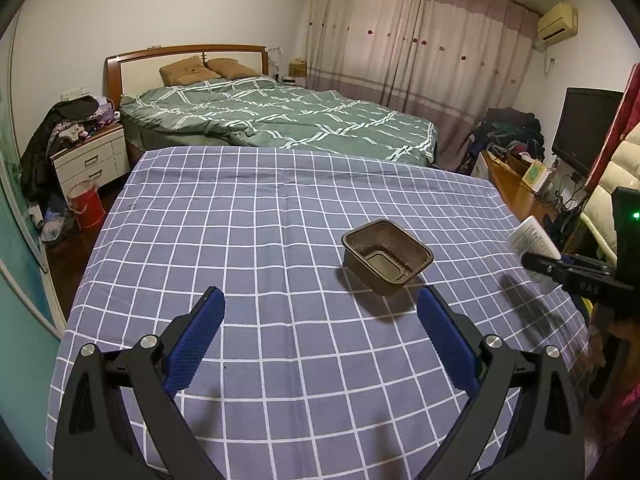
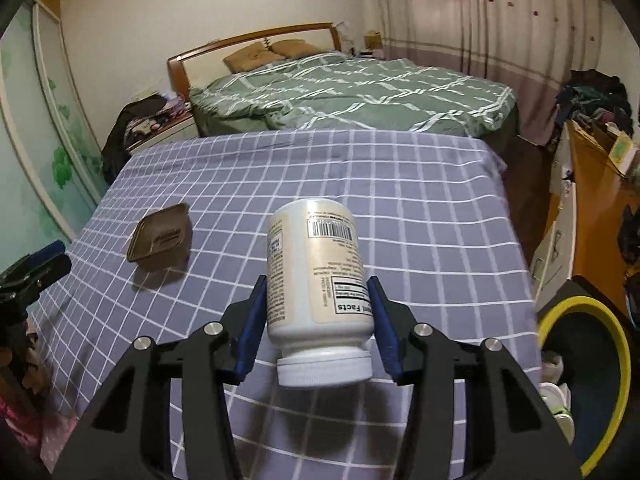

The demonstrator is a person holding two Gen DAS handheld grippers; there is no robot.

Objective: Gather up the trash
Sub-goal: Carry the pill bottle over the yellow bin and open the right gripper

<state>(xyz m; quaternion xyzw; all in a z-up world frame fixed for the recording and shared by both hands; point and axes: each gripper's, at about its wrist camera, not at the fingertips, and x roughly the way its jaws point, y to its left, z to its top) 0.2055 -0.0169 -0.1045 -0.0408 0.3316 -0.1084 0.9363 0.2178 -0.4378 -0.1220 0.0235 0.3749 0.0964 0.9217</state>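
bottle [image 2: 318,296] — clamped between right gripper [image 2: 318,316] pads, cap [image 2: 324,370] toward camera.

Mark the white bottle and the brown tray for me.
white bottle [image 2: 316,280], right wrist view, on its label.
brown tray [image 1: 386,254], left wrist view, on its inner floor.

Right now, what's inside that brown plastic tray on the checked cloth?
The brown plastic tray looks empty: the left wrist view shows only its ribbed floor and bare walls. Its near inner wall is hidden by the rim, and whatever lies beneath it on the checked cloth is covered.
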